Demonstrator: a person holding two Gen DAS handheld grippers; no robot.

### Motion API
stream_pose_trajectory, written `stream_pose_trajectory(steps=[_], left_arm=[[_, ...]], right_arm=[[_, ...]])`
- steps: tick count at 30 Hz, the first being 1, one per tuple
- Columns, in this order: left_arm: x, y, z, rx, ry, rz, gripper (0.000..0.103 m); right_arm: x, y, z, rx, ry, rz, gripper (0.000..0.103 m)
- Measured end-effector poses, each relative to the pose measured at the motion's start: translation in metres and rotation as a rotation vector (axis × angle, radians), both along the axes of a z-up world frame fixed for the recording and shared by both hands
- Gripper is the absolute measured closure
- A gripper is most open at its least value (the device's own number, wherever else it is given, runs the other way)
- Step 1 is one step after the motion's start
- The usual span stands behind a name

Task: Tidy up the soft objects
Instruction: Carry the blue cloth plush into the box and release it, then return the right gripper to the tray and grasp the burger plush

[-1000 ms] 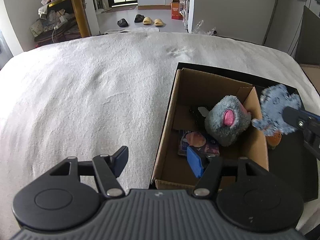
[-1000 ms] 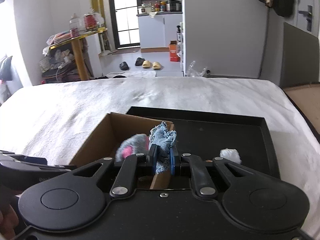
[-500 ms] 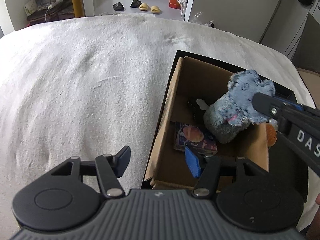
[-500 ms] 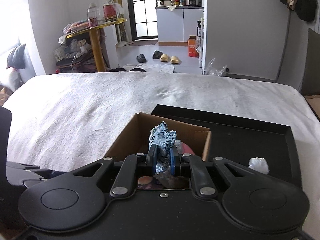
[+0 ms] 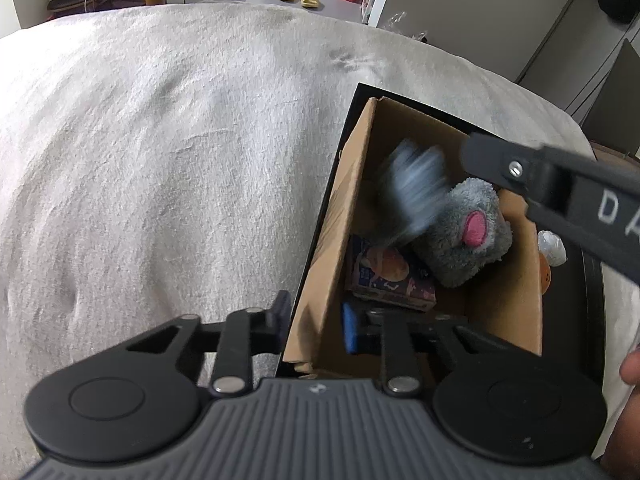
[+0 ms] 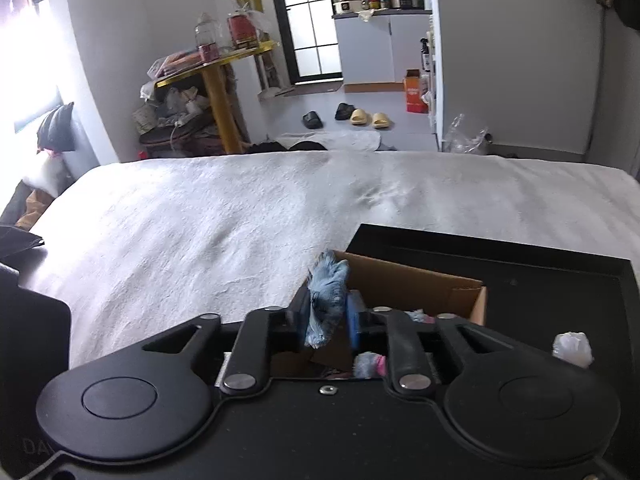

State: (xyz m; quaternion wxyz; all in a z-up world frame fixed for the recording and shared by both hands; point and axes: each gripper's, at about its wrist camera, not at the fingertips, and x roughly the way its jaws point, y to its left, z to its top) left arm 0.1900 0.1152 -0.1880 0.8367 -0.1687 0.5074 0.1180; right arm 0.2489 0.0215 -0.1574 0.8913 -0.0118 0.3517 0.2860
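The left gripper (image 5: 314, 324) points steeply down, its jaws having just been closing, and they now pinch the near left wall of the cardboard box (image 5: 352, 216) between them, one finger outside and the blue-padded one inside. The right gripper (image 6: 326, 320) reaches in from the right over the box, tilted less steeply; its jaws have just been opening and a blue-grey soft toy (image 6: 326, 300), blurred, sits loose between them.

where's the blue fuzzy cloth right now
In the right wrist view the blue fuzzy cloth sits between the right claw's just-opened jaws, over the cardboard box; the left wrist view shows it blurred beside the grey plush toy.
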Motion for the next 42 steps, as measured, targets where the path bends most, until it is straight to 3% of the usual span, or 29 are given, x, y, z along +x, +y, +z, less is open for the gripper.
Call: stream_pose_trajectory(steps=[4, 14, 37, 40, 42], left_arm=[[-0.001, -0.001, 0.001, -0.001, -0.01, 0.0, 0.09], [-0.004, -0.008, 0.009, 0.049, -0.017, -0.005, 0.09], [-0.003, -0.048, 0.024, 0.297, 0.016, -0.039, 0.085], [-0.003, -0.052, 0.027, 0.32, 0.011, -0.042, 0.07], [-0.003, -0.056, 0.028, 0.347, 0.004, -0.047, 0.054]], right_arm=[[-0.002, -0.005, -0.003, -0.03, 0.0, -0.022, 0.069], [-0.014, -0.046, -0.009, -0.03, 0.008, -0.094, 0.069], [-0.018, -0.113, -0.034, 0.001, 0.066, -0.151, 0.068], [-0.014, -0.121, -0.039, 0.011, 0.076, -0.168, 0.067], [-0.012, -0.127, -0.043, 0.016, 0.08, -0.179, 0.062]])
